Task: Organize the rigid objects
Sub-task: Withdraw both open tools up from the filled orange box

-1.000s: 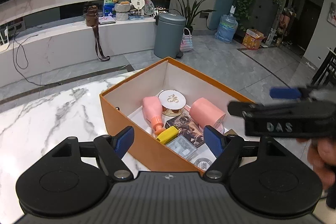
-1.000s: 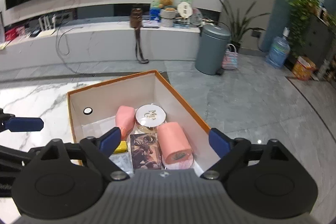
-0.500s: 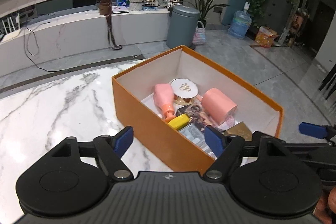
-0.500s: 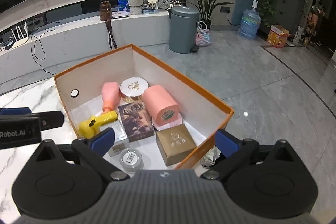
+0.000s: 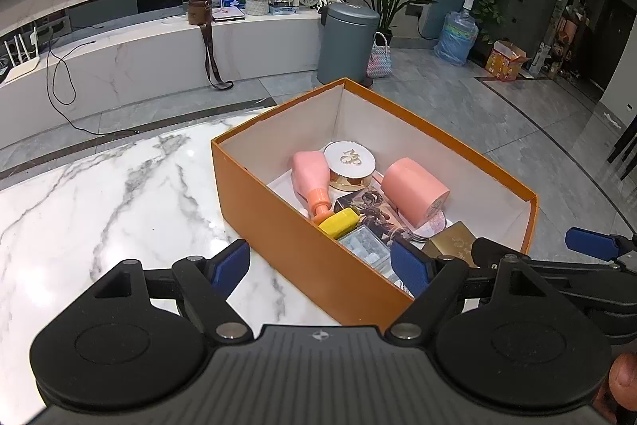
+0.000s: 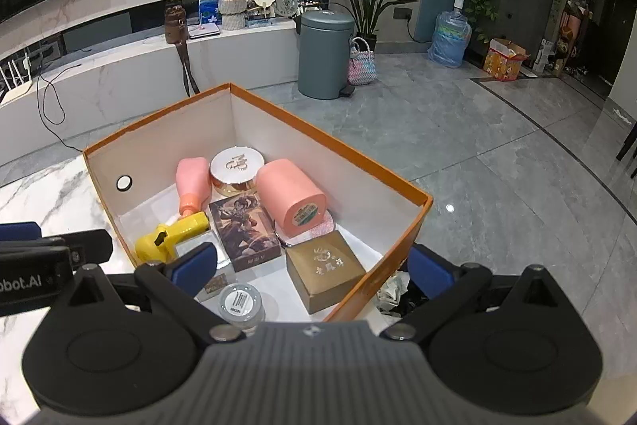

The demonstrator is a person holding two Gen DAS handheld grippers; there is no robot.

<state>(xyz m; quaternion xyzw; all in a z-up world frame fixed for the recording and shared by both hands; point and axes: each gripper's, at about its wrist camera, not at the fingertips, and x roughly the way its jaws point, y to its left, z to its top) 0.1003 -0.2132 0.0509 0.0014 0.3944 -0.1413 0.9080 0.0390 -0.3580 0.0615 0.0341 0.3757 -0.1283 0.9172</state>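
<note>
The orange cardboard box [image 6: 402, 222] with white inner walls sits at the edge of the white marble counter [image 5: 99, 194], and the rigid things are all inside it. Against its far wall lie a pink plastic bottle [image 6: 193, 182], a round white-and-gold compact [image 6: 237, 168] and a pink cylinder tub [image 6: 290, 198]. Nearer the box's middle sit a yellow plastic tool [image 6: 171, 236] and a flat illustrated card box [image 6: 245, 230]. By its near wall are a gold square box [image 6: 324, 275] and a small clear jar with a white lid [image 6: 241, 305].

Over the last second both my cameras have pulled back and up from the box, so its whole interior now shows. My left tongs [image 5: 320, 263] and right tongs [image 6: 312, 263] are spread wide, holding nothing. I read that as the packing being finished, or nearly: I see nothing loose on the counter beside the box.
</note>
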